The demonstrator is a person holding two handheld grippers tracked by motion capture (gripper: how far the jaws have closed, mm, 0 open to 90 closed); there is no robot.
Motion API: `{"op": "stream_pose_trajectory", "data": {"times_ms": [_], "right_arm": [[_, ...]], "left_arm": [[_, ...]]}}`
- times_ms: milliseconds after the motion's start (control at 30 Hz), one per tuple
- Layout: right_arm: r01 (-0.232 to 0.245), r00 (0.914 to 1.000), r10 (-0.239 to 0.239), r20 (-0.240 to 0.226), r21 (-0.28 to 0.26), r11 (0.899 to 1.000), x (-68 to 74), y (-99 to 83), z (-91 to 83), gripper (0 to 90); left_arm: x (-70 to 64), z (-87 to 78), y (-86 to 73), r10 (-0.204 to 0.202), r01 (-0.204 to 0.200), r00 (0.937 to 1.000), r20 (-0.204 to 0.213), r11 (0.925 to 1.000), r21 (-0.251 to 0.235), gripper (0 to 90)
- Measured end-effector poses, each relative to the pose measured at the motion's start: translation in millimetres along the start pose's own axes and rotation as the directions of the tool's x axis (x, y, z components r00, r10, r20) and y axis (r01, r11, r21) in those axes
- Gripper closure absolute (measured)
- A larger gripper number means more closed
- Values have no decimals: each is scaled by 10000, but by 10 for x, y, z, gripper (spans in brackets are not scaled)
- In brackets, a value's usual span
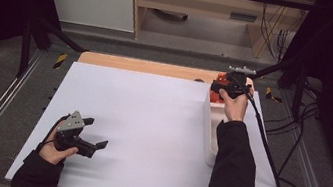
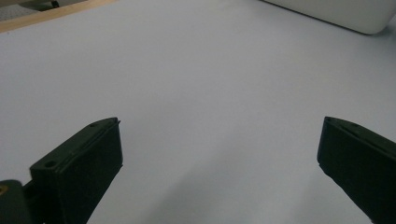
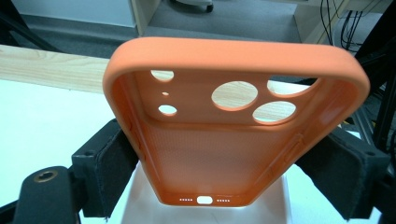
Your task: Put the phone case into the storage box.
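Right gripper [image 3: 219, 158] jaws clamp orange phone case [image 3: 229, 126] by sides; left gripper [image 2: 219, 163] jaws wide, empty.

In the high view the right gripper [image 1: 226, 89] and the hand are covering most of the orange phone case [image 1: 219, 77], so just a sliver is peeking out, too small to read. The white bin [image 1: 210, 131] is losing its right side under the sleeve. In the right gripper view the fingers [image 3: 109, 163] are hiding the case's side edges, and the bottom edge is cutting them off. In the left gripper view the frame's top is cropping the bin.
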State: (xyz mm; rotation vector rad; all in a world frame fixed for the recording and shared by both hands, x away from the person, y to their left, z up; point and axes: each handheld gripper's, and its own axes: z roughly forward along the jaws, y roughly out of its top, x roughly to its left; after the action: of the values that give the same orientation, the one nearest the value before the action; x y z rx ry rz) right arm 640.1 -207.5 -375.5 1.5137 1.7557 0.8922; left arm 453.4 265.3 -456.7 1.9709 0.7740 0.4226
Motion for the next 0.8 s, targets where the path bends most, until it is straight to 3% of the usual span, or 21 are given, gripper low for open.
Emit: {"op": "stream_pose_trajectory", "data": {"times_ms": [800], "right_arm": [[-127,9999,128,-15,330,9994,8,-105,166,153]], "left_arm": [[-2,17,-7,33,-33,10000,20,9999,110,0]]}}
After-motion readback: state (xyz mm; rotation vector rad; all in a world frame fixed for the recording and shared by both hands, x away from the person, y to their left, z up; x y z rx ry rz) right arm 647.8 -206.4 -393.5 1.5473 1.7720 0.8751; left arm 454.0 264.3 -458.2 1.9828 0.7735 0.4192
